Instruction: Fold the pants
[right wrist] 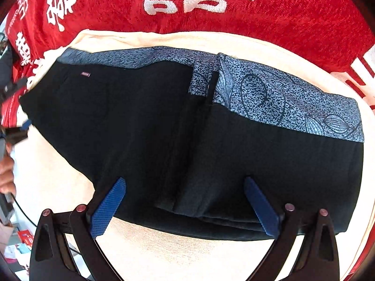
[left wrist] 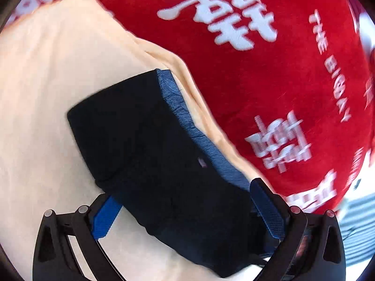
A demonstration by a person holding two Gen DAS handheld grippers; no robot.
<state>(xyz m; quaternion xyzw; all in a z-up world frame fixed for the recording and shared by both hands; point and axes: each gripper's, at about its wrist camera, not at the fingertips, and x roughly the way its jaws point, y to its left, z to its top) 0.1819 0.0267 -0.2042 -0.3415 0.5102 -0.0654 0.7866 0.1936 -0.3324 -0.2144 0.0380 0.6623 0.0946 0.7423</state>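
Black pants with a blue-grey patterned waistband lie folded on a cream cloth. My right gripper is open, its blue fingers spread over the near edge of the pants. In the left wrist view the pants run from the centre down between the fingers. My left gripper is open around the end of the pants, with fabric between the blue pads. The left gripper also shows at the left edge of the right wrist view.
A red blanket with white characters lies under the cream cloth and fills the far side in both views. A hand and some clutter show at the left edge of the right wrist view.
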